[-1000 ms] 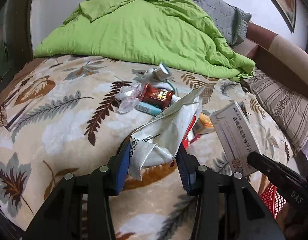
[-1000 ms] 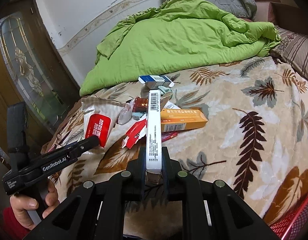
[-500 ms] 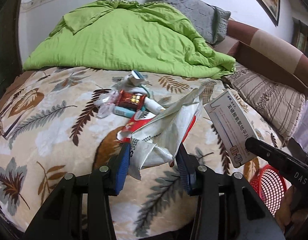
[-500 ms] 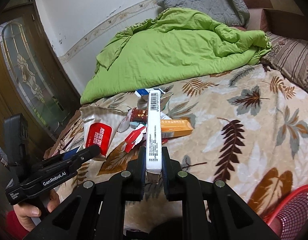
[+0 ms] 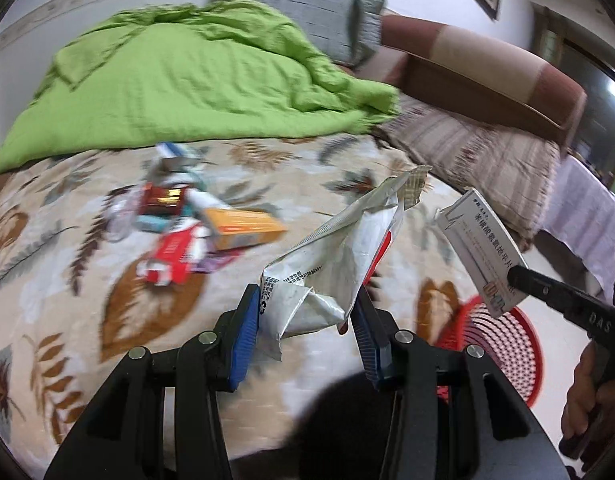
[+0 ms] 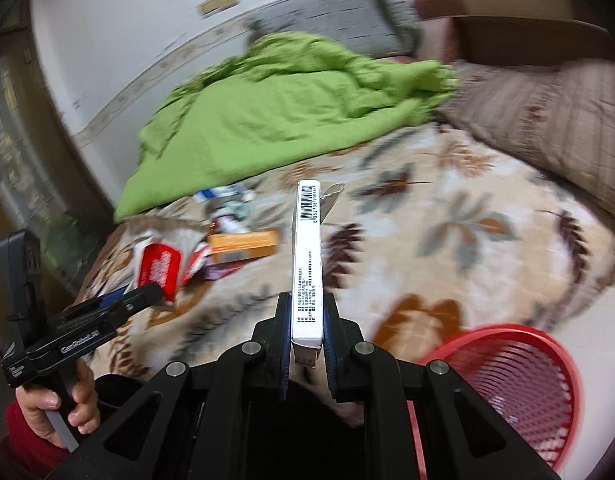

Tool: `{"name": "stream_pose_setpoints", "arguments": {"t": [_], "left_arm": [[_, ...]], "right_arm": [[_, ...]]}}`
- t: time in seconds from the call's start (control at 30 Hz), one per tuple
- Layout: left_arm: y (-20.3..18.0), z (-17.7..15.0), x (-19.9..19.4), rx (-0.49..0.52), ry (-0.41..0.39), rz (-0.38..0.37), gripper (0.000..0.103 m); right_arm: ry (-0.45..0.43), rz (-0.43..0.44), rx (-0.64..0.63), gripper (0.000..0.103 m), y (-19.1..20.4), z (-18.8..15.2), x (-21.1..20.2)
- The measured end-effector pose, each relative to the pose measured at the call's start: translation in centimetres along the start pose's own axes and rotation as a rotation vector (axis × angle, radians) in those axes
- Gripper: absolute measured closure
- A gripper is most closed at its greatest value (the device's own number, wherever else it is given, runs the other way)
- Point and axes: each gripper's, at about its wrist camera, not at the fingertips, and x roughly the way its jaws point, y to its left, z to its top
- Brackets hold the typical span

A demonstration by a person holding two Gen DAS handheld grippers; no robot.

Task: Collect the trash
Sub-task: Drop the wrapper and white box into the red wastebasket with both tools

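Crinkly foil wrapper [image 5: 339,264], light and limp, sits clamped in the left hand-held gripper [image 5: 307,320]; the right hand-held gripper [image 6: 305,332] pinches a stiff carton [image 6: 306,264] low, at centre frame.

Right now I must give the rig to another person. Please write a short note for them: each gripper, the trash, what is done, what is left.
Left gripper: shut on a crumpled white bag, held above the bed.
Right gripper: shut on a flat white box.
Red basket: at the bed's edge, low on the right; its inside is unclear.
Done: two pieces picked up.
Left: drop both into the basket, then collect the pile on the bed: orange box, red packets, small wrappers.
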Motion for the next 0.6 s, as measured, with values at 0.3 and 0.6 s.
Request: {"name": "stream_pose_setpoints", "arguments": {"t": [0.3,0.6], "left_arm": [[-9.2,0.2,3.5,0.127,0.109,-0.207,0.059],[-17.3,-2.4,7.6,0.282,0.271,-0.338,0.044]], "right_arm": [[0.016,-0.174,0.100,0.088,-7.0,-1.9,-5.4],[0.110,-0.267,0.204,0.073,-11.5,-5.4,-5.7]]}}
